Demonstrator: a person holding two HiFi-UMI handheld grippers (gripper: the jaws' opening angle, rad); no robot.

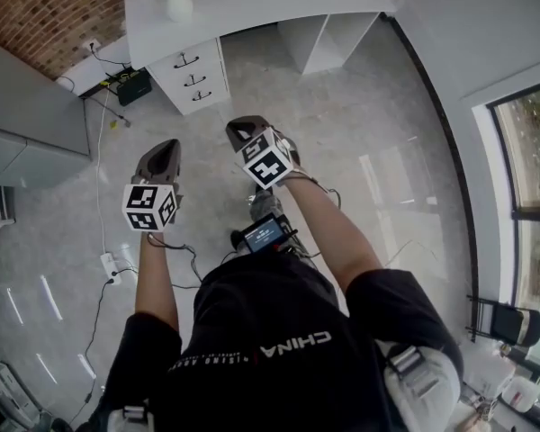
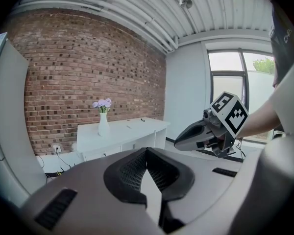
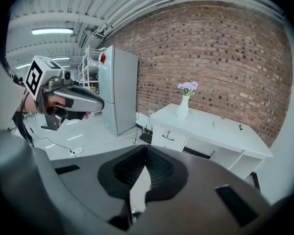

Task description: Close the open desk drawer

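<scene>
We held the left gripper (image 1: 165,151) and right gripper (image 1: 243,129) mid-frame, both pairs of jaws pressed together on nothing, well apart from the white desk (image 1: 252,7) at the top.

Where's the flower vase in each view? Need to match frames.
Head view: vase at top left, on the desk's left end.
Left gripper view: vase left of centre, on the desk.
Right gripper view: vase right of centre, on the desk.
Shared landmark: the desk under it.
</scene>
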